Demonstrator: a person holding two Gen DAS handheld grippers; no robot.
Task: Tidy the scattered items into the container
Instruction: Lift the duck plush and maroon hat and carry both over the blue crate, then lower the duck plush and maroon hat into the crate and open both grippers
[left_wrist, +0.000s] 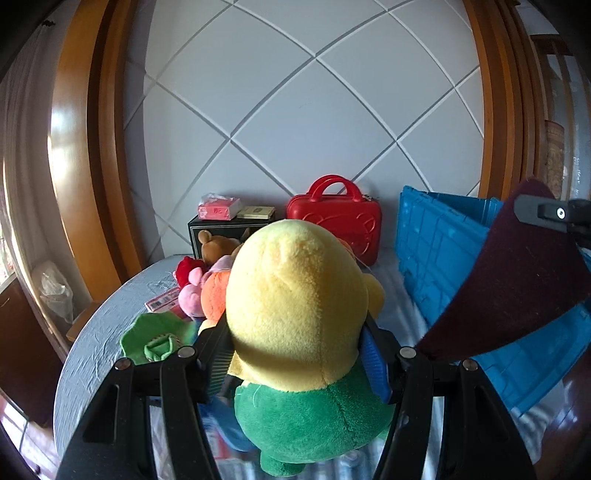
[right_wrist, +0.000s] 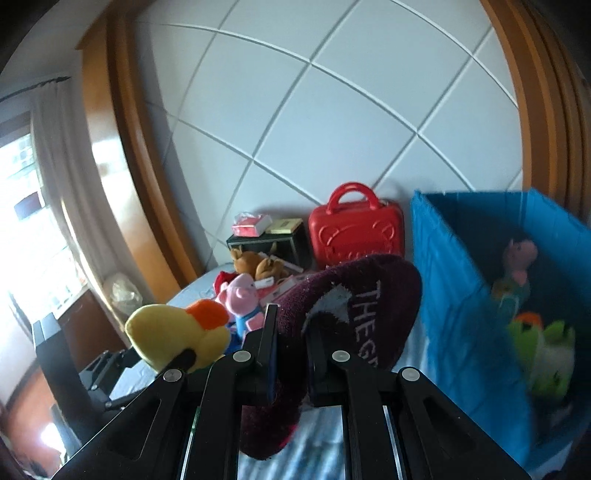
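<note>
L gripper (left_wrist: 295, 354) pinches yellow plush (left_wrist: 295, 295), tilted down; R gripper (right_wrist: 291, 354) clamps maroon cloth (right_wrist: 351, 306).

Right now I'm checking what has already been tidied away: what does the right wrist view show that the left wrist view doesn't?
Only the right wrist view looks inside the blue crate: a doll and a green plush already lie there.

Only the left wrist view shows a green cloth item on the bed.

Both show the left gripper clamping the yellow duck plush, the right gripper shut on the maroon slipper, the red case and the pink pig plush.
</note>
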